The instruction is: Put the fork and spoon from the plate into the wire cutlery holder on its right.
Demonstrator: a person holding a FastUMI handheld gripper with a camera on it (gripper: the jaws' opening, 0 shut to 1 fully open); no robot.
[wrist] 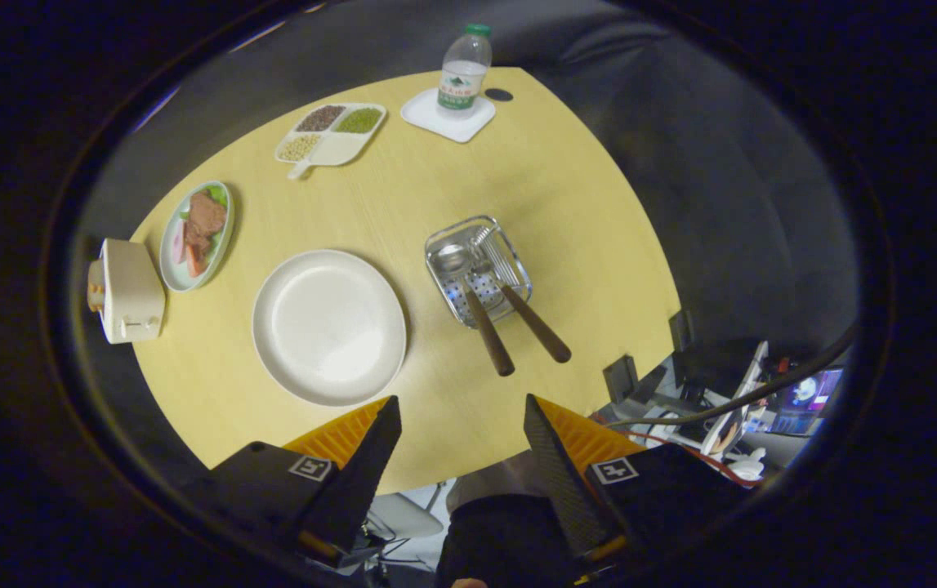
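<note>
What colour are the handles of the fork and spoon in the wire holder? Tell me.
Dark brown, on both the fork and spoon, clearest in the gripper view. The open gripper holds nothing.

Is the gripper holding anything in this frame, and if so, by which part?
Nothing is held. The gripper has its jaws open with only table between them. The fork and spoon already sit in the holder, beyond the fingertips.
</note>
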